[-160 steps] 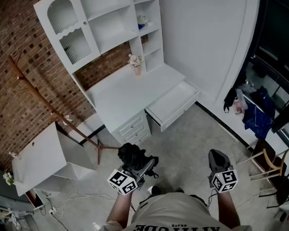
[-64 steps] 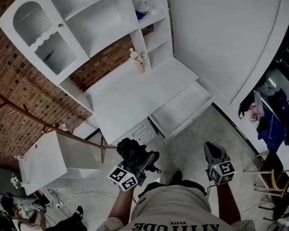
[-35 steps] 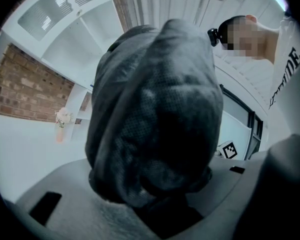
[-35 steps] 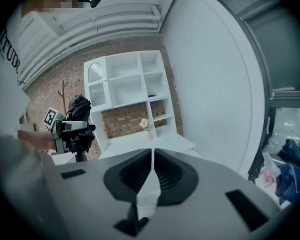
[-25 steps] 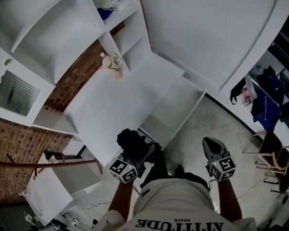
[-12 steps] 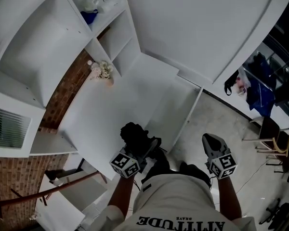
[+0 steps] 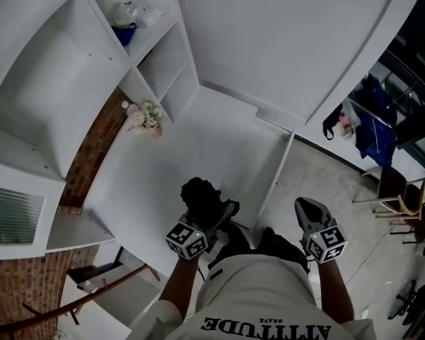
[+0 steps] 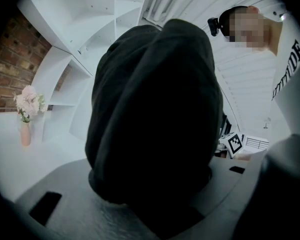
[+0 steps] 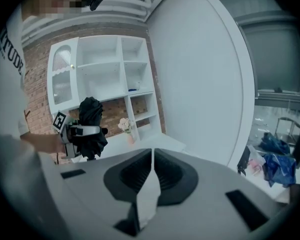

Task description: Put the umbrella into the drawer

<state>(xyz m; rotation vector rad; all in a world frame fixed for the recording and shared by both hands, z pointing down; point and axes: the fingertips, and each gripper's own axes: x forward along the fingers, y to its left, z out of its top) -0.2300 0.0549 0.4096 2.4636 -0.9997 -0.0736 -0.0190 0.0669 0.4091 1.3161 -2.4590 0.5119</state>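
Observation:
A folded black umbrella (image 7: 200,198) stands upright in my left gripper (image 7: 211,217), whose jaws are shut on it; it fills the left gripper view as a dark bundle (image 8: 155,114) and hides the fingertips there. I hold it over the front edge of the white desk (image 7: 156,183), just left of the open white drawer (image 7: 255,165). My right gripper (image 7: 304,210) hangs over the floor to the right of the drawer, its jaws shut together with nothing between them (image 9: 152,155). In the right gripper view, the umbrella (image 9: 90,115) shows at the left.
A small vase of pink flowers (image 7: 146,116) stands at the back of the desk under white shelves (image 7: 156,55). A curved white wall (image 7: 297,41) rises behind the drawer. A wooden chair (image 7: 398,197) and blue clothes (image 7: 372,129) are at the right.
The desk and drawer have come closer under both grippers as the person walked up. The left gripper still carries the umbrella; the right stays shut.

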